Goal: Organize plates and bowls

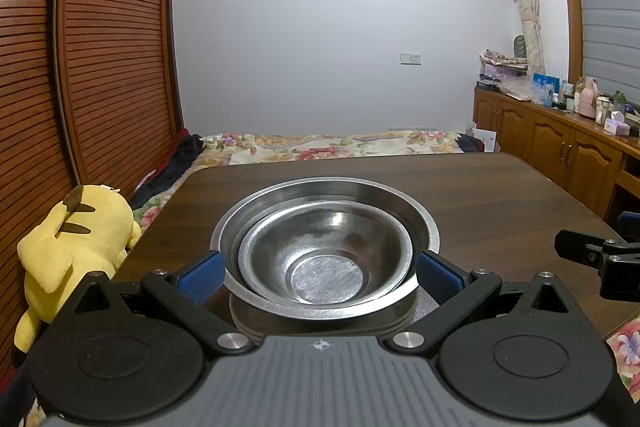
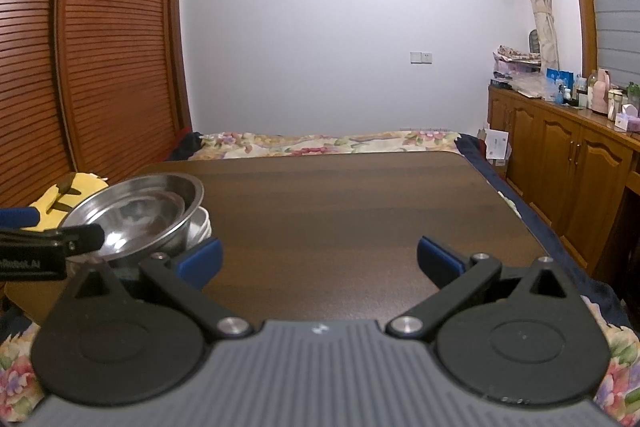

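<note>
A large steel bowl with a smaller steel bowl nested inside rests on a stack of pale bowls, at the near edge of the dark wooden table. My left gripper is open. Its blue pads stand on either side of the large bowl's wall, just under the rim. In the right wrist view the steel bowl looks tilted on the white bowls at far left. My right gripper is open above bare table, to the right of the stack, with nothing between its fingers.
A yellow plush toy sits off the table's left edge. A bed with a floral cover lies beyond the far edge. Wooden cabinets crowded with bottles run along the right wall, and slatted wardrobe doors fill the left.
</note>
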